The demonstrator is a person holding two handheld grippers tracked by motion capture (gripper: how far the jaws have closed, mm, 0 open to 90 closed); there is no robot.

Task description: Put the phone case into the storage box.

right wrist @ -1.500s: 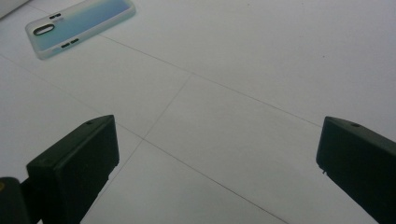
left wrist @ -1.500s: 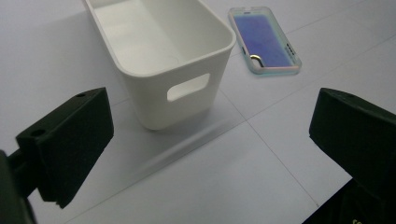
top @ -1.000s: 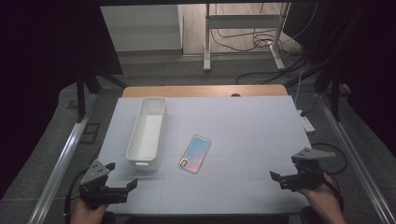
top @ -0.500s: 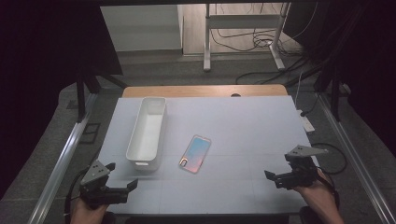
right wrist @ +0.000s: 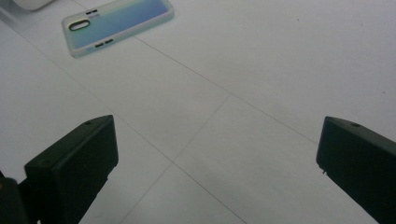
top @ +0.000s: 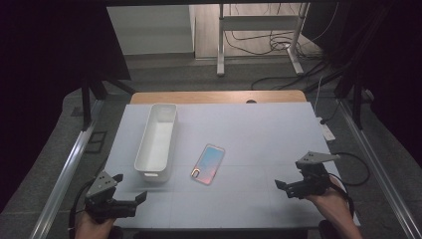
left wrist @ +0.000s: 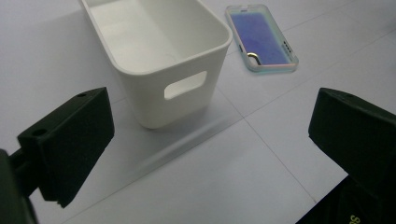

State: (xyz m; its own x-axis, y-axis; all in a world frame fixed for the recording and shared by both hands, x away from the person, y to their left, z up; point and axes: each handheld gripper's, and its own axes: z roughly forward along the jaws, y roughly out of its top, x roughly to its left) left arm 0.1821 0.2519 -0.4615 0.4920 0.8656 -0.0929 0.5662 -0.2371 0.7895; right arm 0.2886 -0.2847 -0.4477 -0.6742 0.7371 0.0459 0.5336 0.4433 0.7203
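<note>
iridescent phone case (top: 207, 163) beside white bin (top: 157, 140)

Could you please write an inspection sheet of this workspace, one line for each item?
Surface: white table top, bare apart from two things.
Job's things: phone case lying flat; white bin beside it, empty, apart from it.
Clutter: nothing seen.
Grippers: left gripper and right gripper open, holding nothing, at the near edge.
Cables: cable trailing from the right gripper; floor cables beyond the table.
Surroundings: dark curtains, metal stand.
</note>
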